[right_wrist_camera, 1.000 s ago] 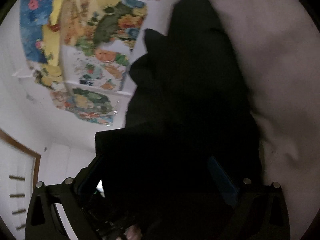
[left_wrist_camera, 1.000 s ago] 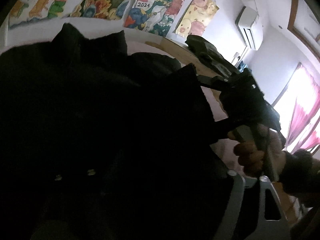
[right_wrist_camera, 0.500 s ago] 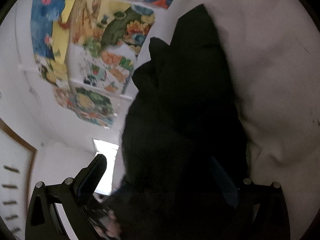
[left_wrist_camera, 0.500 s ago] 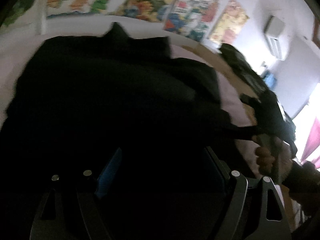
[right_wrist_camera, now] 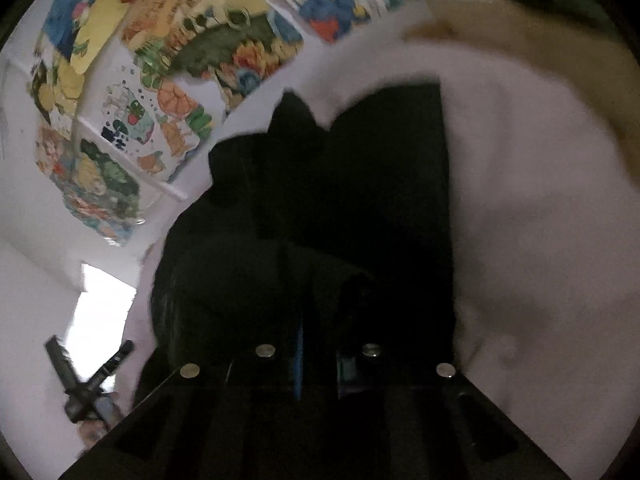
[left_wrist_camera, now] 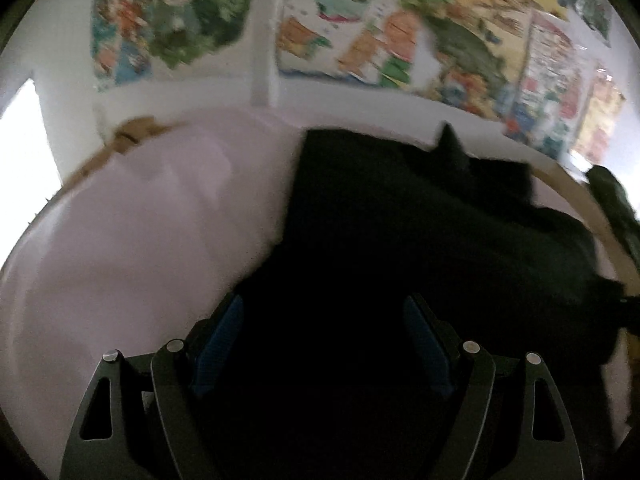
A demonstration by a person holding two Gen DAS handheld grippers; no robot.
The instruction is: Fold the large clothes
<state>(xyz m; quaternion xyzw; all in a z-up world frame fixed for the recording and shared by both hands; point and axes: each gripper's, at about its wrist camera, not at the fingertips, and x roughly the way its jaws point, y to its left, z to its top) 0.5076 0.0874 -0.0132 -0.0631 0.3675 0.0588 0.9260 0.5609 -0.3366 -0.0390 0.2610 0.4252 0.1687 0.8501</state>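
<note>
Black garment (left_wrist_camera: 400,220) on pale sheet (left_wrist_camera: 140,220), left hand-held gripper (left_wrist_camera: 324,344) apart, right hand-held gripper (right_wrist_camera: 316,360) together, bare sheet alongside.

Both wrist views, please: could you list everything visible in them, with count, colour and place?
garment: one, black, spread on the bed
sheet: one, pale pink, covering the bed
bed frame: one, light wood, around the sheet
posters: several, multicoloured, on the white wall
dark clothing: one pile, dark green, beyond the frame
left gripper: black, blue pads, open over the garment
right gripper: black, shut; whether on the garment is unclear
</note>
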